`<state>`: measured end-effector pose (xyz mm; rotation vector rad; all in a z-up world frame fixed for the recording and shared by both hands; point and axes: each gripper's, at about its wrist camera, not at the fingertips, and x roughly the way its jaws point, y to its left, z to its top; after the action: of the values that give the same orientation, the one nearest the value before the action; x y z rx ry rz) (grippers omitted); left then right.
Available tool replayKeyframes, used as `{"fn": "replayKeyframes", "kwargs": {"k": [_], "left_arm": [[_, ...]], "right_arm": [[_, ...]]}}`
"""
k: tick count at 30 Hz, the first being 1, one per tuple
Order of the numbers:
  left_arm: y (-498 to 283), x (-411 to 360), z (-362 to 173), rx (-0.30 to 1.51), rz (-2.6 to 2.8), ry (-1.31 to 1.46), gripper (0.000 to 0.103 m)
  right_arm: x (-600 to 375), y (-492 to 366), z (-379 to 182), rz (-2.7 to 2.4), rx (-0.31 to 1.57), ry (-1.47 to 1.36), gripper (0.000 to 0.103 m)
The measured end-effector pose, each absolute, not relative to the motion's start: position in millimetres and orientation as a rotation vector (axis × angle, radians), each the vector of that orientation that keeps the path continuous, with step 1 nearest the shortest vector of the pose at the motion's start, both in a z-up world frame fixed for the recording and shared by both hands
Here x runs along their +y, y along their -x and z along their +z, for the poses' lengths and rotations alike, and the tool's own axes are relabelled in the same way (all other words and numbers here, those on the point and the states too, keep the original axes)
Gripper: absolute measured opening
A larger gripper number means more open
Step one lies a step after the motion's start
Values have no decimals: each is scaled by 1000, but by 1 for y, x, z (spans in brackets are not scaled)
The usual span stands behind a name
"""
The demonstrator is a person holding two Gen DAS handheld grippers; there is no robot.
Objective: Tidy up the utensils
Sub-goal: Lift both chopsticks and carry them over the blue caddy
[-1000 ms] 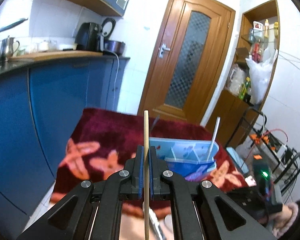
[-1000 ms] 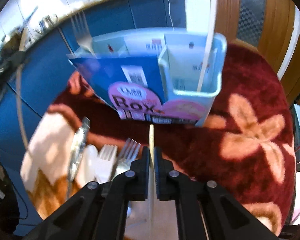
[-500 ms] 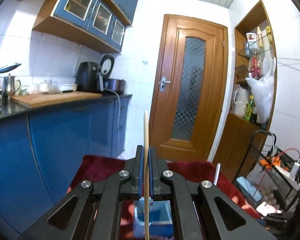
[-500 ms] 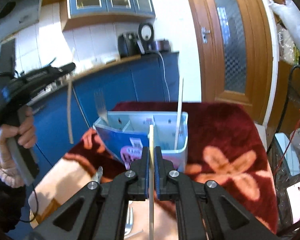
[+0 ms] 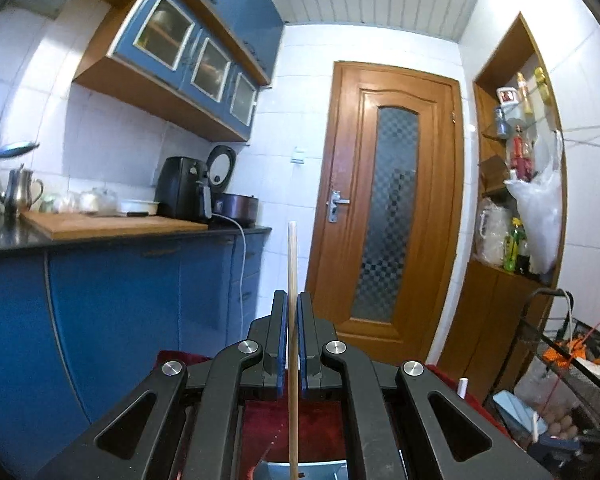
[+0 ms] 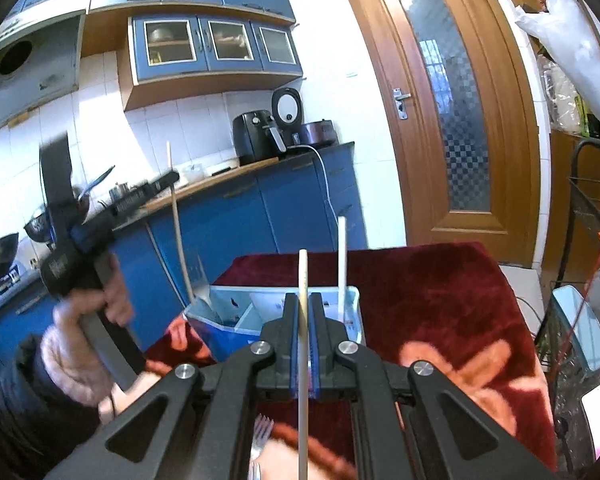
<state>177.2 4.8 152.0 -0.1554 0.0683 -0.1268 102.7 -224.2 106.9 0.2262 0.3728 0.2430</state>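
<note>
Change: both grippers rise and tilt up from the table.
Left gripper (image 5: 291, 320): clamps wooden chopstick (image 5: 292, 280).
Right gripper (image 6: 304, 320): clamps pale chopstick (image 6: 303, 300).
Next: organizer box (image 6: 236, 322).

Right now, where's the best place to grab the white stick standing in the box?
Probably the white stick by its upper shaft, above the box rim. It stands near upright in the right end compartment, so come in level from the near side, jaws either side.
</note>
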Motion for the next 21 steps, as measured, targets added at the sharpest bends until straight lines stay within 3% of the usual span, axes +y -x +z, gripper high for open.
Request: {"fn": "replayKeyframes", "kwargs": {"k": [21], "left_arm": [[-182,1,110,105,-142,187,5]], "right_arm": [[-216,-173,128,115,111,-198,6]]}}
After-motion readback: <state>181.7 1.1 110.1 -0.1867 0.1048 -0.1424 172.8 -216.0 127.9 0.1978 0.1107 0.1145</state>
